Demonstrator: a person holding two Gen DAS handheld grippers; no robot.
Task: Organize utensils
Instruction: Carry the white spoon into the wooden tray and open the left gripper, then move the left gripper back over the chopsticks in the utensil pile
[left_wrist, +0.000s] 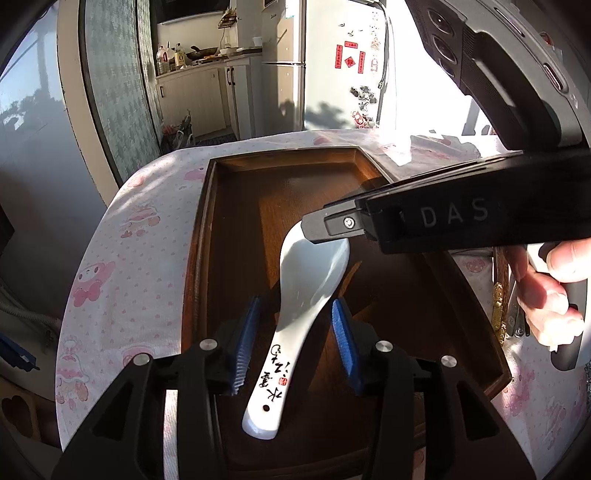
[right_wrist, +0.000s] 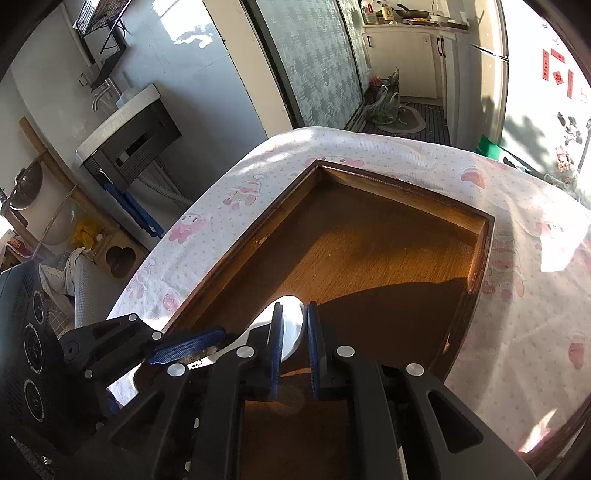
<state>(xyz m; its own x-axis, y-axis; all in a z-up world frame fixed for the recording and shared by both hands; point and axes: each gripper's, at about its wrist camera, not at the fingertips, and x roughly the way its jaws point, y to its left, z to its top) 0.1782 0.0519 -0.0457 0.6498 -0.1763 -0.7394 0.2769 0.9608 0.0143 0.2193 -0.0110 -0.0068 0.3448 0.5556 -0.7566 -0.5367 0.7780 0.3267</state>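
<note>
A white ceramic spoon (left_wrist: 295, 314) with black characters on its handle lies inside the brown wooden tray (left_wrist: 229, 173). My left gripper (left_wrist: 295, 332) is open, its blue pads on either side of the spoon's handle without closing on it. My right gripper (left_wrist: 314, 229) reaches in from the right, its tip over the spoon's bowl. In the right wrist view the right gripper (right_wrist: 295, 343) has a narrow gap between its pads, and the spoon's bowl (right_wrist: 291, 325) shows in that gap. I cannot tell if the pads touch it. The left gripper's fingers (right_wrist: 184, 347) show at the lower left.
The tray (right_wrist: 369, 177) sits on a table covered with a white cloth with pink cartoon prints (left_wrist: 110, 266). Metal utensils (left_wrist: 515, 317) and a gold hinge lie at the tray's right side. A kitchen counter, fridge and sink stand lie beyond the table.
</note>
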